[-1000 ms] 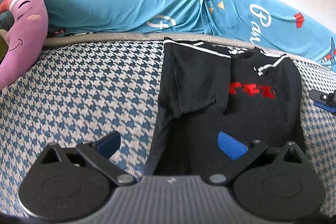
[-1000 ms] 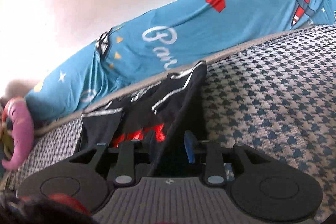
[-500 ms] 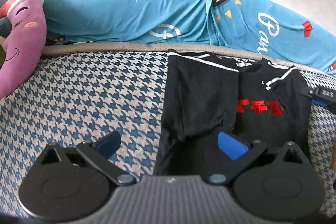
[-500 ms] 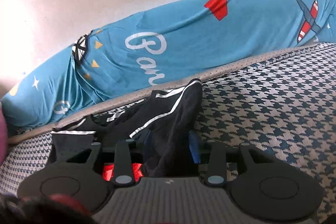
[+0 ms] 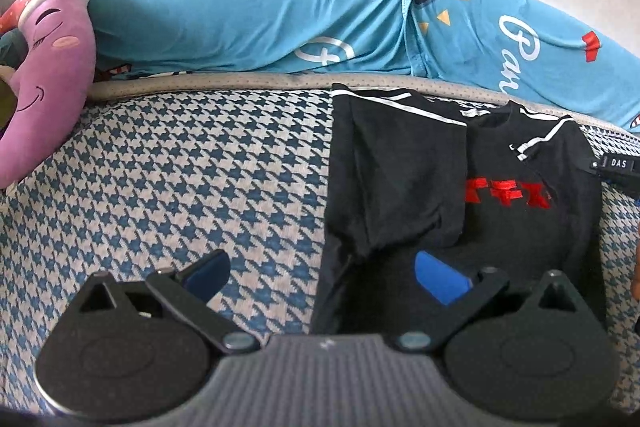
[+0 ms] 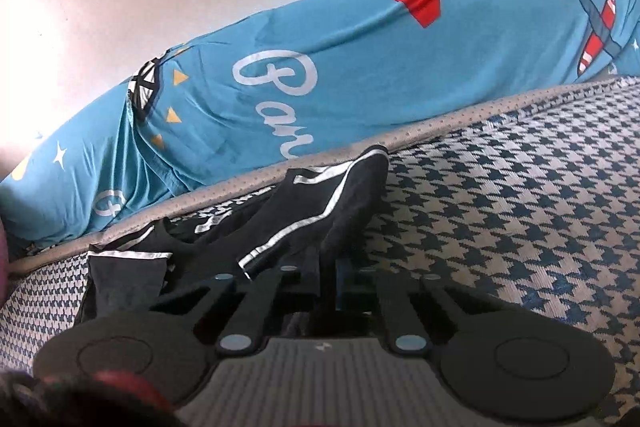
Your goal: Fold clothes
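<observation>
A black T-shirt (image 5: 500,227) with a red print and white shoulder stripes lies on the houndstooth cover, its left side folded in over the body. My left gripper (image 5: 324,277) is open and low over the shirt's lower left edge, one blue pad (image 5: 440,283) above the cloth and the other above the cover. My right gripper (image 6: 330,271) is shut on the shirt's right sleeve (image 6: 320,211), which rises bunched between the fingers. In the left wrist view the right gripper (image 5: 616,167) shows at the shirt's right shoulder.
A long blue printed pillow (image 5: 260,19) runs along the back against the wall. A purple plush toy (image 5: 36,87) lies at the far left. The houndstooth bed cover (image 5: 180,187) spreads to the left of the shirt and also to its right (image 6: 520,207).
The right gripper has stayed shut on the sleeve and sunk lower, so the red print no longer shows in its view. The left gripper has drifted slightly left, still open.
</observation>
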Tool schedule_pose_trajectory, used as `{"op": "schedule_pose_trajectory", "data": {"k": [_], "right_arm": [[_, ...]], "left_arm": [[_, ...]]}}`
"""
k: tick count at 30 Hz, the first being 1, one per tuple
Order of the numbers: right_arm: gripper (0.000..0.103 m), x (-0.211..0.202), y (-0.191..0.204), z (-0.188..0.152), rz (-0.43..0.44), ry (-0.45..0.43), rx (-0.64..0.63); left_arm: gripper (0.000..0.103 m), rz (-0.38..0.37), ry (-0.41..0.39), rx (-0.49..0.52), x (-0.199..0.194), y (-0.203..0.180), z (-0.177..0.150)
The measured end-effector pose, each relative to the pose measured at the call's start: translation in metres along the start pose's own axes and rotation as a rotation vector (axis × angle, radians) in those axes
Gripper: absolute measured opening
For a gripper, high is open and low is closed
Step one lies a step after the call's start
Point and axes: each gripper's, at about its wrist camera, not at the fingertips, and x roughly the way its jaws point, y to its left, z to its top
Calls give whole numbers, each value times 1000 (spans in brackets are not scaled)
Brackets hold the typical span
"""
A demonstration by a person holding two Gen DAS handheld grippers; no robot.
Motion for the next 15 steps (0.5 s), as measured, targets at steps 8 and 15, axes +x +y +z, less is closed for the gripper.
{"op": "schedule_pose_trajectory", "data": {"k": [8,15], "right_arm": [[8,-13,40,0,40,-63,-45],[8,-17,102,-11,129,-94,-115]], "left_arm": [[103,10,-4,-18,-4,12,-2],[103,25,-10,-37,-12,31,-4]]}}
